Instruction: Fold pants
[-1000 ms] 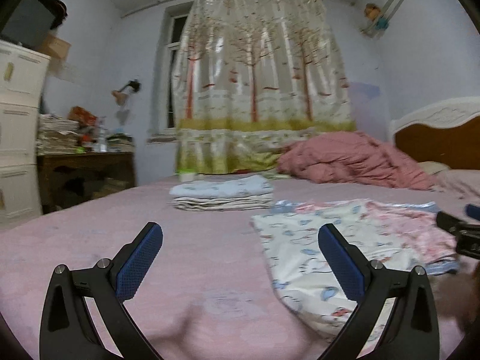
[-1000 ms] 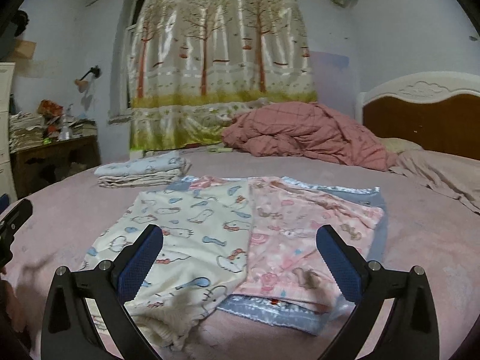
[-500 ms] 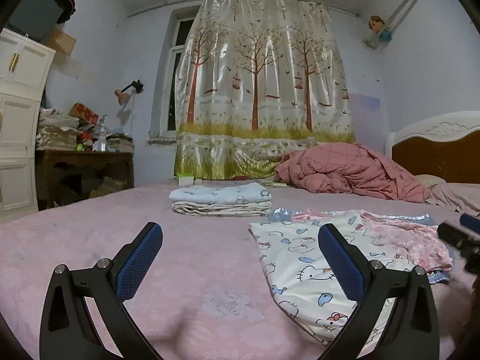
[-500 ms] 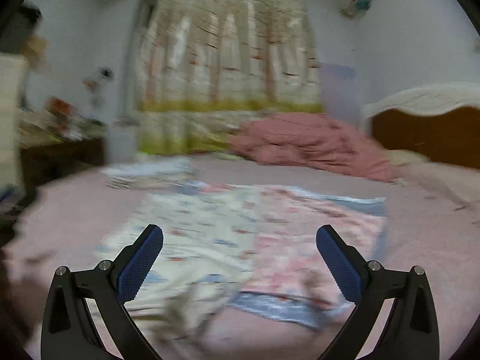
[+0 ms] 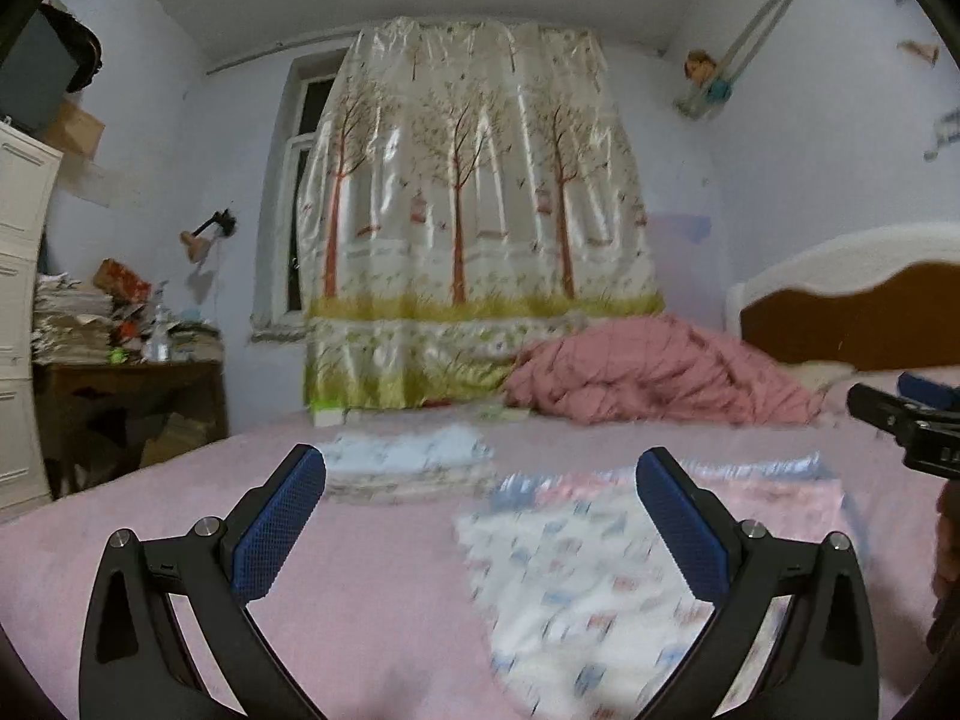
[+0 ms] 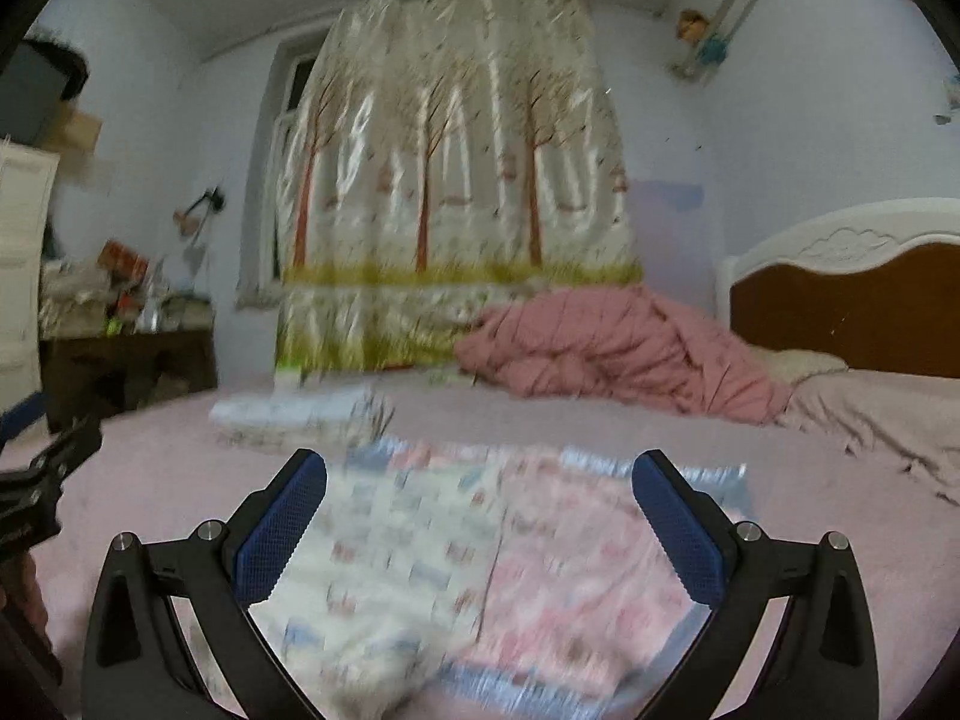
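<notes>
Printed pants (image 6: 480, 558) lie flat on the pink bedsheet, one leg white with cartoon prints, the other pink, over a blue-edged layer. In the left wrist view the pants (image 5: 606, 576) sit low and right of centre. My left gripper (image 5: 480, 474) is open above the sheet, with the pants' white leg under its right finger. My right gripper (image 6: 480, 474) is open just above the pants, holding nothing. Each gripper shows at the other view's edge: the right gripper (image 5: 912, 426) and the left gripper (image 6: 42, 480).
A folded stack of clothes (image 5: 408, 468) rests farther back on the bed. A rumpled pink quilt (image 5: 648, 378) lies by the curtain (image 5: 474, 222). A headboard (image 6: 852, 306) stands at the right; a cluttered desk (image 5: 126, 384) and white drawers (image 5: 18, 324) at the left.
Both views have tilted upward and turned blurry; the pants now sit lower in frame. Both grippers stayed open and hold nothing.
</notes>
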### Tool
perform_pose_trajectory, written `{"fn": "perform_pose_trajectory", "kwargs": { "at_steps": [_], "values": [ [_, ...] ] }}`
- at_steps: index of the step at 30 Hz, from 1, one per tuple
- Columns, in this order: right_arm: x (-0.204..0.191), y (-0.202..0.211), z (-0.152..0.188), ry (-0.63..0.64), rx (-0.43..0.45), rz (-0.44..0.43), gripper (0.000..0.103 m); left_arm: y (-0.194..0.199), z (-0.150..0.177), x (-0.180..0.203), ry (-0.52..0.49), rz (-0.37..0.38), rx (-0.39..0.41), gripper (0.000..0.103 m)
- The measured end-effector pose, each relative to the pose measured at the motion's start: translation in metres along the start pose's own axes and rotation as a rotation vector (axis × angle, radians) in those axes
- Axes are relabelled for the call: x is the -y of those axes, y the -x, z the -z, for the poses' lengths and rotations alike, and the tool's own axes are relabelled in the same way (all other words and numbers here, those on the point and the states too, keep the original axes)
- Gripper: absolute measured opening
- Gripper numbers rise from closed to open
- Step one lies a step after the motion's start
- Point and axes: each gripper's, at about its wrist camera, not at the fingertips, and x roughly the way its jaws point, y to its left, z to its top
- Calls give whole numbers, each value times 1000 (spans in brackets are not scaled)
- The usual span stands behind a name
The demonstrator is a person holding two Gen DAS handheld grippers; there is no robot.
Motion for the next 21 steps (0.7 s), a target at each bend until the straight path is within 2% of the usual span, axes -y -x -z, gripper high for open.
{"fn": "perform_pose_trajectory", "kwargs": {
  "at_steps": [3,5,9,12,15,16,18,21],
  "values": [
    [14,-12,-33,-38,13,-41,103,-11,-37,9,-33,-2,78,103],
    [19,-24,-58,-23,17,-68,103,-23,-61,17,-42,11,103,103],
    [17,-54,-101,46,51,-21,103,-58,-100,30,-6,68,121,103],
    [24,-84,-133,2,98,-10,103,-93,-125,42,11,75,136,103],
    [39,-121,-164,-47,67,1,103,-131,-145,51,39,76,129,101],
    [44,-131,-171,-74,65,-10,103,-144,-150,53,53,89,114,99],
    [59,-157,-181,-154,70,-6,103,-171,-150,58,77,144,54,80],
    [75,-187,-177,-216,72,25,103,-205,-127,66,79,146,-16,66]
  ]
}}
